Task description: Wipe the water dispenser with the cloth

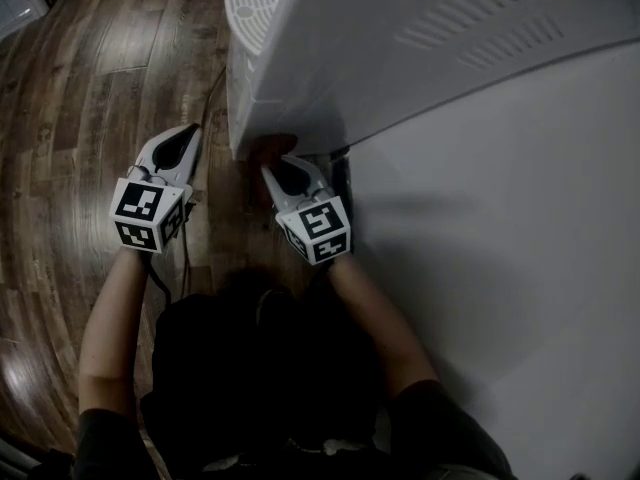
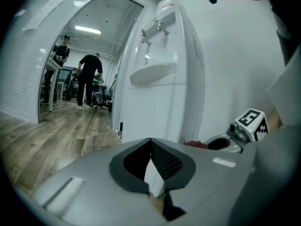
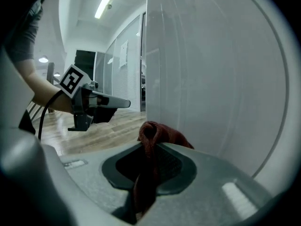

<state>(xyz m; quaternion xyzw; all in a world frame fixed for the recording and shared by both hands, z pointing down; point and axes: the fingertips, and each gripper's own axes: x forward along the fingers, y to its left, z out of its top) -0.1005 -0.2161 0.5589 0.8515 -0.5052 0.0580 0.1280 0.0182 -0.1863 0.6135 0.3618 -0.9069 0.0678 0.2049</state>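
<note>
Left gripper (image 1: 192, 131): my jaws are together at the tips, nothing clamped. It hangs over the floor (image 1: 90, 78), just beside the dispenser's front corner and apart from it.
Right gripper (image 1: 268, 172): my jaws are clamped on the cloth, tips pointed at the dispenser's side panel low down.
Cloth (image 3: 159, 134): dark red and bunched. One fold stands up above the jaw tips and a tail hangs down through the gap between the jaws. From the head view it sits right at the bottom edge of the dispenser's side. I cannot tell whether it touches the panel.
Water dispenser (image 2: 162, 84): tall white cabinet standing on the wood floor, its back near the white wall (image 1: 520, 248).
Taps (image 2: 155, 27): two, high on the front.
Drip tray (image 2: 153, 73): shallow shelf under the taps. From above it shows a slotted round grille, and I cannot make out what is in it.
Background: people (image 2: 89, 79) stand well off, across the floor.
</note>
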